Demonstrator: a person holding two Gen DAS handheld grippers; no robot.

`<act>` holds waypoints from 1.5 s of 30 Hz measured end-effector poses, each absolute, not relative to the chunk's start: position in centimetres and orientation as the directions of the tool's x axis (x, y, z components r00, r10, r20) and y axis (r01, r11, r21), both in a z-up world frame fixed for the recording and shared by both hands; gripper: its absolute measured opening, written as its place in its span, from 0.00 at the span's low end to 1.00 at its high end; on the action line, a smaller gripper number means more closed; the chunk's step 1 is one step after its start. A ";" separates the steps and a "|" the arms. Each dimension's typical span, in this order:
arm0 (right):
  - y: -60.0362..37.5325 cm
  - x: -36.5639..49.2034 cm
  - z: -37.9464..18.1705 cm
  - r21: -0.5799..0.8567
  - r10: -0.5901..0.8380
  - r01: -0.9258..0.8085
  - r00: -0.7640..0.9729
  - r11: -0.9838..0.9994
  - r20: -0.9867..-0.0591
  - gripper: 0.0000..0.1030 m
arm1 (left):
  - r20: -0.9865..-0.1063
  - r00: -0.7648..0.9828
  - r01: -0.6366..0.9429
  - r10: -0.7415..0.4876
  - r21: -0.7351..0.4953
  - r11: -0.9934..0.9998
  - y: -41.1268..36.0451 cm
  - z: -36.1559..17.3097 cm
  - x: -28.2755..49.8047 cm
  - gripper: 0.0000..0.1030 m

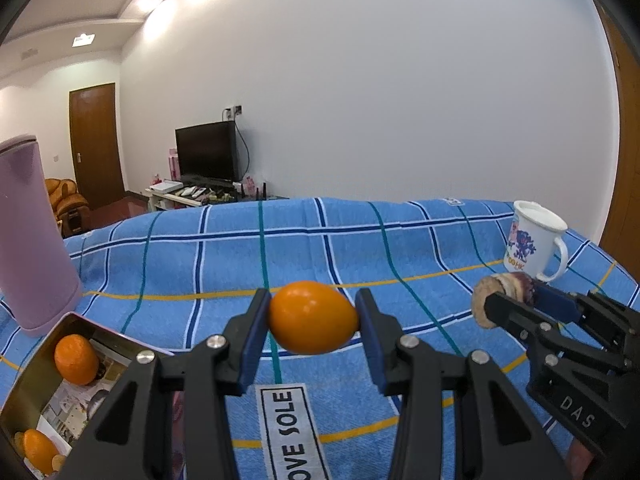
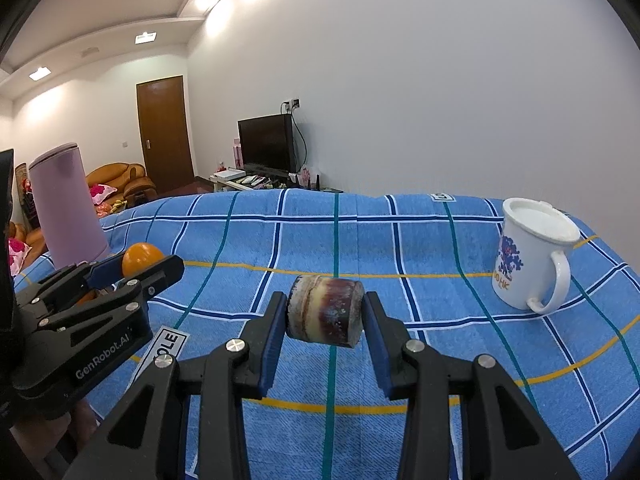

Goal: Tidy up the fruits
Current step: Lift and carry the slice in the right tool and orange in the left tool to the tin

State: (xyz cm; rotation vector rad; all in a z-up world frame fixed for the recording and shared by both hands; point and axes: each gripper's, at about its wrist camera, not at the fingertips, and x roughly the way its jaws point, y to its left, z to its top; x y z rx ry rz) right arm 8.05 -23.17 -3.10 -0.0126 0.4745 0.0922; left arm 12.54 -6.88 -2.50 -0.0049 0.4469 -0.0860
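My left gripper (image 1: pixel 314 316) is shut on an oval orange fruit (image 1: pixel 313 317), held above the blue checked cloth (image 1: pixel 360 248). My right gripper (image 2: pixel 325 314) is shut on a short brown-and-purple sugarcane piece (image 2: pixel 325 314), also lifted off the cloth. Each gripper shows in the other's view: the right one (image 1: pixel 508 300) holds the sugarcane piece (image 1: pixel 496 292) at the right, the left one (image 2: pixel 132 268) holds the orange fruit (image 2: pixel 141 263) at the left. An open tin box (image 1: pixel 36 364) at lower left contains two oranges (image 1: pixel 76 360).
A lilac cylindrical container (image 1: pixel 28 236) stands at the left on the cloth, also seen in the right wrist view (image 2: pixel 66 208). A white printed mug (image 2: pixel 532 256) stands at the right. Behind the table are a white wall, a television (image 2: pixel 266 144) and a wooden door.
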 end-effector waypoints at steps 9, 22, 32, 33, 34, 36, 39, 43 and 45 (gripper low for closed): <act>-22.8 7.4 -2.9 0.008 0.108 -0.116 0.894 0.993 -0.435 0.39 | -0.419 0.905 0.073 -0.070 -0.008 0.997 -6.9 -2.3 11.6 0.44; -22.0 6.3 -2.8 -0.008 0.122 -0.138 0.898 0.990 -0.422 0.39 | -0.437 0.897 0.073 -0.070 -0.010 0.997 -6.3 -2.4 10.6 0.44; -20.4 5.3 -2.9 -0.020 0.151 -0.177 0.889 0.984 -0.433 0.39 | -0.469 0.881 0.068 -0.065 -0.010 0.998 -4.9 -2.8 8.9 0.44; -20.3 5.2 -2.9 -0.016 0.157 -0.182 0.886 0.983 -0.436 0.39 | -0.470 0.880 0.068 -0.066 -0.012 0.998 -4.8 -2.8 8.7 0.44; -20.1 5.1 -3.0 -0.016 0.161 -0.187 0.884 0.982 -0.438 0.39 | -0.470 0.881 0.065 -0.062 -0.010 0.998 -4.6 -2.8 8.5 0.44; -19.7 5.0 -3.0 -0.021 0.166 -0.195 0.882 0.981 -0.441 0.39 | -0.471 0.881 0.057 -0.055 -0.010 0.998 -4.1 -2.8 7.9 0.44; -18.9 4.8 -3.1 -0.015 0.187 -0.217 0.873 0.976 -0.450 0.39 | -0.469 0.882 0.046 -0.041 -0.001 0.999 -3.5 -2.8 7.1 0.44; -17.7 4.4 -3.2 -0.014 0.211 -0.245 0.864 0.970 -0.457 0.39 | -0.458 0.889 0.035 -0.022 0.020 0.999 -2.7 -2.7 5.7 0.44; -16.9 4.2 -3.3 -0.017 0.223 -0.260 0.860 0.965 -0.459 0.39 | -0.449 0.893 0.027 -0.013 0.025 0.999 -2.2 -2.6 4.9 0.44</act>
